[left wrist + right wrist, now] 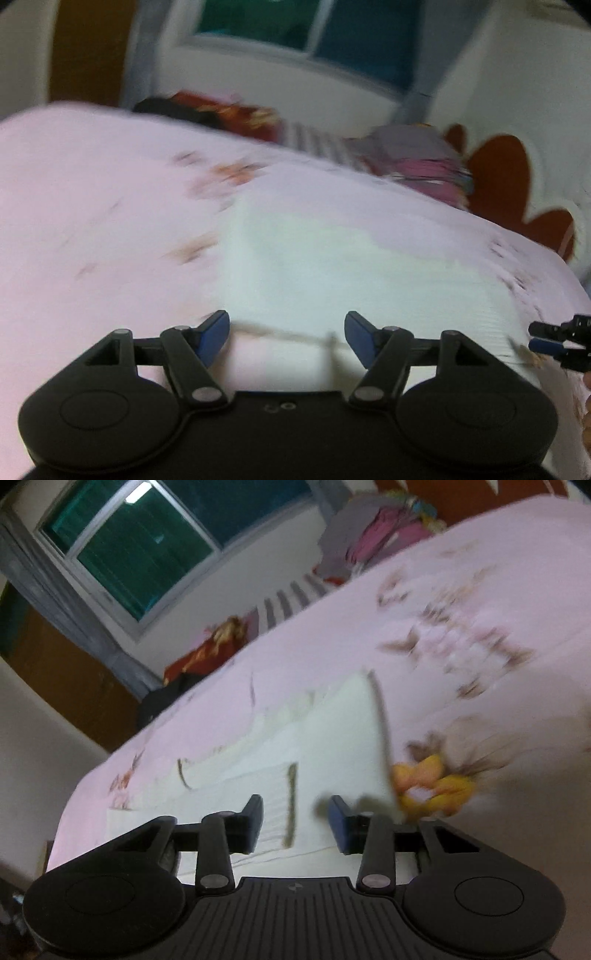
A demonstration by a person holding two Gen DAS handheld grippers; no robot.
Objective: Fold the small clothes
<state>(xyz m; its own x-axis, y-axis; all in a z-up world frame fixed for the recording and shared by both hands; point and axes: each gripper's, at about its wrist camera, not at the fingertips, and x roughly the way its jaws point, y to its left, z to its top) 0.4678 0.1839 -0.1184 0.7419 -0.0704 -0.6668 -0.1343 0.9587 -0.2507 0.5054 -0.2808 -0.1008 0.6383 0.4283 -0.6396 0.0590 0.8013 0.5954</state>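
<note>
Both my views are motion-blurred. Nearest in the left wrist view, my left tool [286, 338] has its blue-padded fingers spread wide apart, released, with nothing between them. It hangs over the near edge of a pale white garment [332, 254] that lies flat on a pink bed [92, 206]. At the right edge of that view my right tool [543, 338] shows side-on, low at the garment's right edge.

In the right wrist view, my right tool [295, 821] has its fingers apart with a clear gap, released, and the garment [340, 731] shows between them. The cloth has dark-trimmed edges, and one flap looks raised into a point, though the blur leaves me unsure of its shape. Just beside the garment's right edge sits a yellow print [432, 784] on the bedsheet.

Farther along the bed, brown blurred prints scatter across the pink sheet. At the far side lies a clothes pile [424, 162] in grey and pink, and a red and dark heap [221, 114]. Beyond them is a window [310, 33] in a white wall
</note>
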